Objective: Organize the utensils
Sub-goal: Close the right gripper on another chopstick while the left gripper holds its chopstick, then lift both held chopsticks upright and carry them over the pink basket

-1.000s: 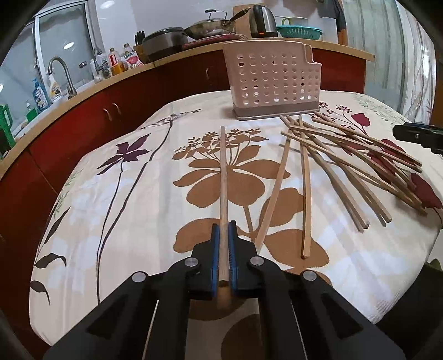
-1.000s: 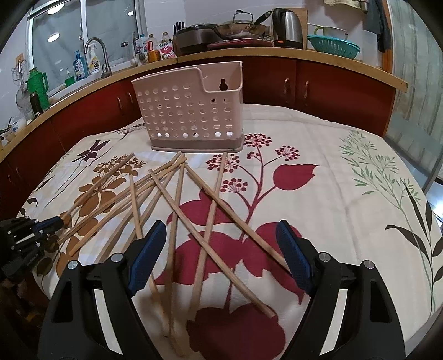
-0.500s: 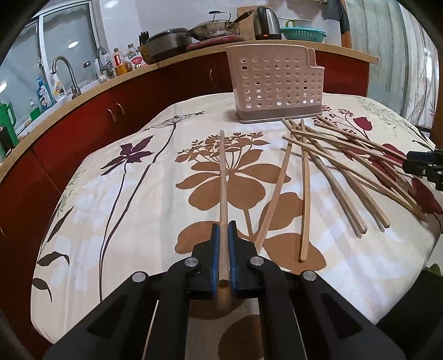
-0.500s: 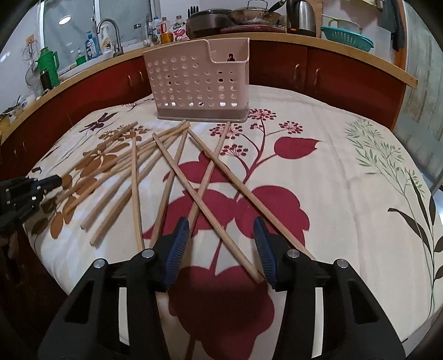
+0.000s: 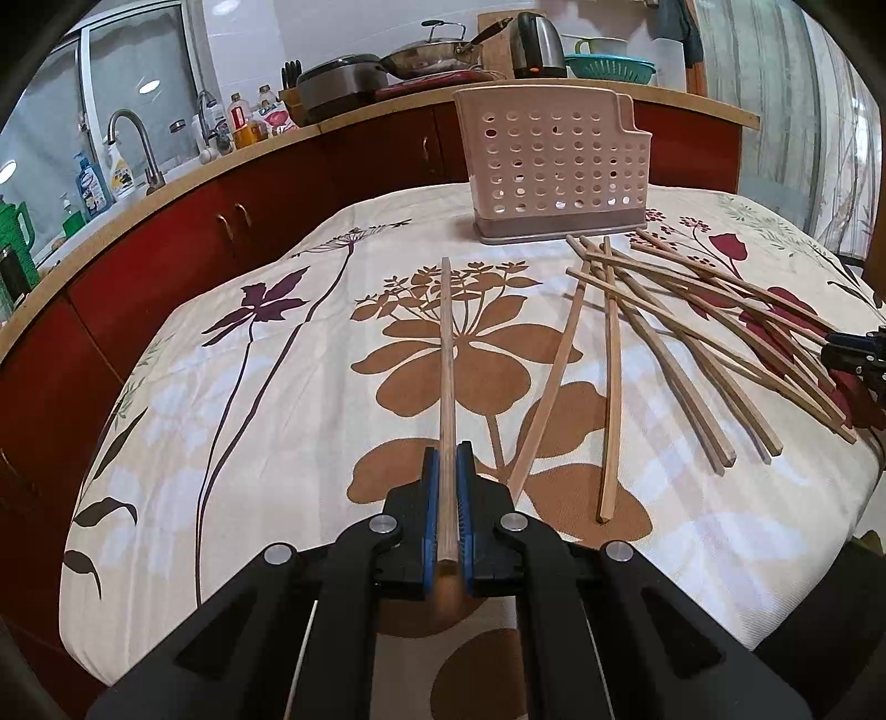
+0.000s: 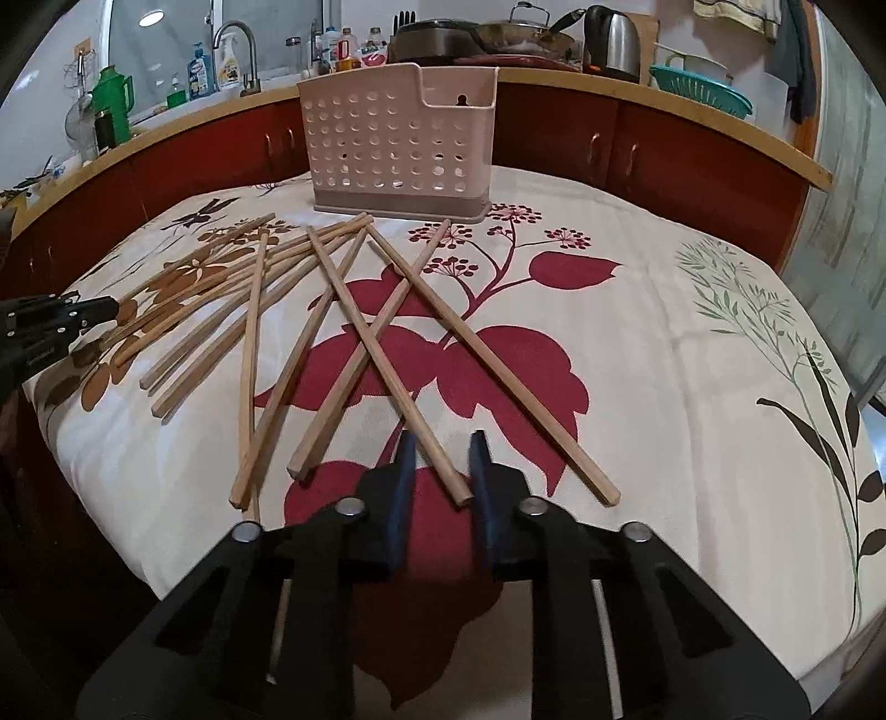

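One long wooden chopstick (image 5: pixel 447 387) sat clenched in the left gripper (image 5: pixel 448 498) — its far tip could snag the floral tablecloth (image 5: pixel 232 387). Further right, the right gripper (image 6: pixel 440 476) had just been closing around another wooden chopstick (image 6: pixel 387 365) (pads not yet touching); it might roll away.

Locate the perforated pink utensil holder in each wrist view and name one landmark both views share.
Left wrist view: utensil holder stands upper centre-right at the table's far end, beyond the loose chopsticks.
Right wrist view: utensil holder stands upper centre, slightly left, behind the chopsticks' far tips.
Shared landmark: the steel kettle on the counter behind it.
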The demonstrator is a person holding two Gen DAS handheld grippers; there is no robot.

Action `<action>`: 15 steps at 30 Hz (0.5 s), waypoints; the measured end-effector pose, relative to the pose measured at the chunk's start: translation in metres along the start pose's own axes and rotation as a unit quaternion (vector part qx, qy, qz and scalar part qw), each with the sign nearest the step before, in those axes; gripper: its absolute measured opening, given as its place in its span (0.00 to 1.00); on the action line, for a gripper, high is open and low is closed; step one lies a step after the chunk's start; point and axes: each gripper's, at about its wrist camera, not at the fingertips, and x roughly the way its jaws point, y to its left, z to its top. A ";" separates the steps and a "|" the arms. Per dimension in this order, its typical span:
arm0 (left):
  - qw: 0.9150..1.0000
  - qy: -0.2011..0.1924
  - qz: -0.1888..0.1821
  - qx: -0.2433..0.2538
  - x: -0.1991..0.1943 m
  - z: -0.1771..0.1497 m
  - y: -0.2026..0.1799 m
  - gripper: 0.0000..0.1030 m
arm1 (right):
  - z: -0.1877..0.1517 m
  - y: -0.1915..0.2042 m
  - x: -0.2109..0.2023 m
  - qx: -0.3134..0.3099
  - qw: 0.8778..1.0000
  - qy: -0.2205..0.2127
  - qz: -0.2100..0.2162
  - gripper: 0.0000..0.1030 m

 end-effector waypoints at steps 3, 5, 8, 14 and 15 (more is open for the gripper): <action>1.000 -0.002 0.001 -0.001 0.000 -0.001 0.000 0.07 | -0.002 0.000 -0.002 0.001 1.000 -0.006 0.002 0.12; 1.000 -0.004 0.001 -0.002 -0.002 -0.001 0.000 0.07 | -0.003 0.000 -0.005 0.001 1.000 -0.011 0.002 0.09; 1.000 -0.009 0.003 -0.002 -0.005 -0.001 0.000 0.07 | -0.002 0.002 -0.012 0.001 1.000 -0.025 0.001 0.06; 1.000 -0.023 0.007 -0.004 -0.014 0.001 -0.002 0.07 | 0.005 0.005 -0.025 0.000 0.999 -0.049 0.000 0.06; 1.000 -0.025 0.008 -0.004 -0.016 0.002 -0.002 0.07 | 0.006 0.006 -0.028 -0.002 0.999 -0.054 -0.001 0.06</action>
